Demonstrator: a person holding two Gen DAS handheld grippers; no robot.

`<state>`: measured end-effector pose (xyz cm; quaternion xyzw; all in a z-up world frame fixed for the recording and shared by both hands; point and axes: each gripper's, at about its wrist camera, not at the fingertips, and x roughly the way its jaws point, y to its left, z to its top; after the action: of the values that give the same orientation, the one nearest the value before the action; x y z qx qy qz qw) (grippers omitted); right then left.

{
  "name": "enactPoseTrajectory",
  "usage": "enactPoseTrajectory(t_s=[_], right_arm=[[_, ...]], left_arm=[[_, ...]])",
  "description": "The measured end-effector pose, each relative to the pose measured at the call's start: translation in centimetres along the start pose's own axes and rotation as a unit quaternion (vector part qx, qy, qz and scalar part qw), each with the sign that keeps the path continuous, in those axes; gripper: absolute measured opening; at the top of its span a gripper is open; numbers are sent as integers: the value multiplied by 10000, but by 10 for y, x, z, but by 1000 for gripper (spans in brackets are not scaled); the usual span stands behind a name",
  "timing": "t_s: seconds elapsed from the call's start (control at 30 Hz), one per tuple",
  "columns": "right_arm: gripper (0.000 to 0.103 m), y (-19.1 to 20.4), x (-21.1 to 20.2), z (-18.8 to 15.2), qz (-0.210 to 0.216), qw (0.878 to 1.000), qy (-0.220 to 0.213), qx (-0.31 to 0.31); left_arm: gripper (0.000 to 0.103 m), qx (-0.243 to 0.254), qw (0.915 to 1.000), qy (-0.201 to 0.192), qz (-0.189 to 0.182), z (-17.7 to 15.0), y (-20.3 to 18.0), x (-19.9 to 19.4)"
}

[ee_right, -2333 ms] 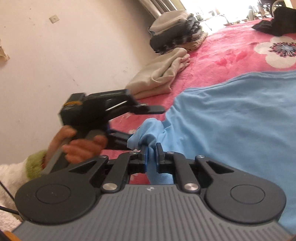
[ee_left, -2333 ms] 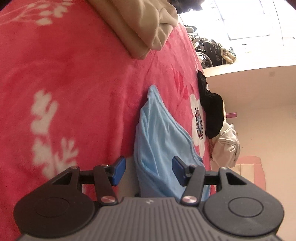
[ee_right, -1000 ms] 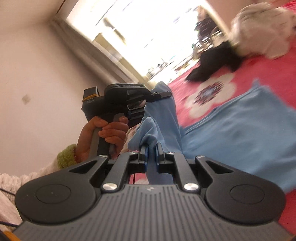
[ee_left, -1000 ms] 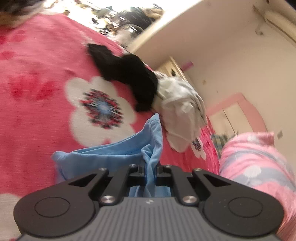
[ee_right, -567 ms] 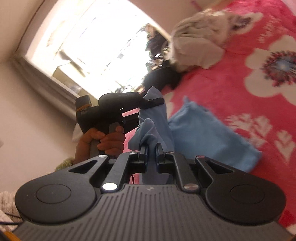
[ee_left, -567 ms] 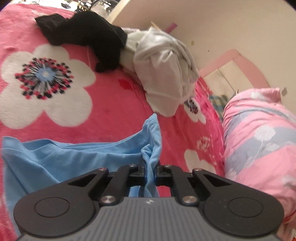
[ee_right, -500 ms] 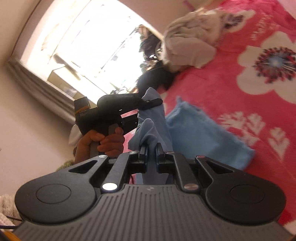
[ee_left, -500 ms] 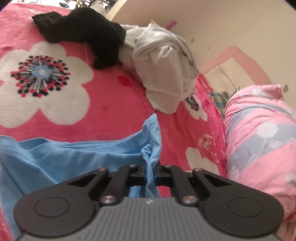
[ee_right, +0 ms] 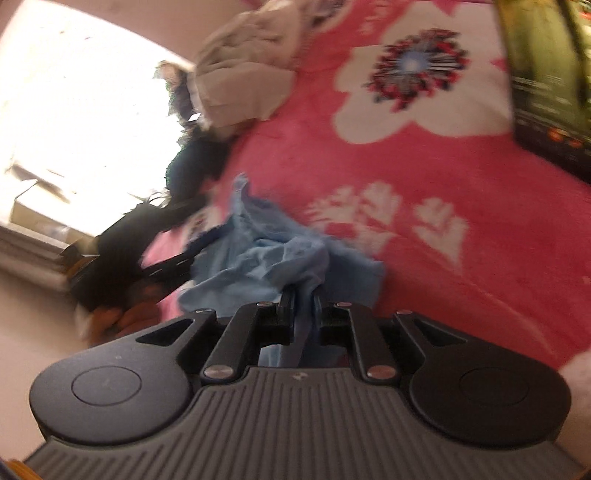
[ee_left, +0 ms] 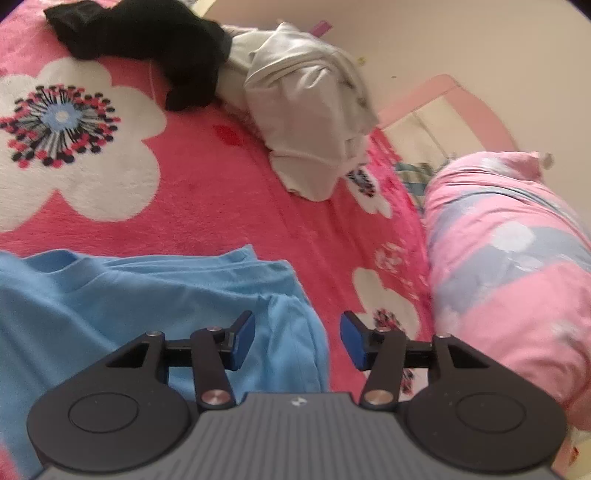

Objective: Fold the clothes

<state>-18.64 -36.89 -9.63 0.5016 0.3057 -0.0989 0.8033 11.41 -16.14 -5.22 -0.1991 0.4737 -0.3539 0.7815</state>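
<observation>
A light blue shirt (ee_left: 147, 295) lies spread on the pink flowered blanket (ee_left: 221, 192). My left gripper (ee_left: 297, 341) hovers over the shirt's right edge. Its jaws are opening, with blue pads (ee_left: 243, 338) wide apart and pressing on nothing, the cloth lying below them. In the right wrist view the shirt (ee_right: 266, 258) is bunched in front of my right gripper (ee_right: 303, 306). Those jaws are opening slightly, and a fold of blue cloth still fills the narrow gap. A hand (ee_right: 125, 314) holds the blurred left gripper at left.
A black garment (ee_left: 147, 33) and a crumpled cream garment (ee_left: 306, 110) lie at the far side of the blanket. A rolled pink and grey quilt (ee_left: 509, 277) borders the right. A dark object (ee_right: 546, 92) sits at the right wrist view's upper right.
The left gripper's jaws have parted and let go of the shirt's corner, which now lies flat on the blanket. Both hands have come down, and the right one still has cloth between its pads.
</observation>
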Motion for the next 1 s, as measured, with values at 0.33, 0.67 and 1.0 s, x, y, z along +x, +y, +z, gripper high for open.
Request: enactPoseTrajectory(t_s=[0.33,0.67,1.0], right_arm=[[19,3,-19,24,-440,9984,-332,-157],[45,8,11,27,-709,9952,633,-221],[34,10,22,25,-695,9935,801,-406]], left_arm=[[54,763,9969,155,131,-62,6,-92],[50,2756,9561,405,910,-153,-30,-104],[35,5350,8298,604,1467,-234,-65,-84]])
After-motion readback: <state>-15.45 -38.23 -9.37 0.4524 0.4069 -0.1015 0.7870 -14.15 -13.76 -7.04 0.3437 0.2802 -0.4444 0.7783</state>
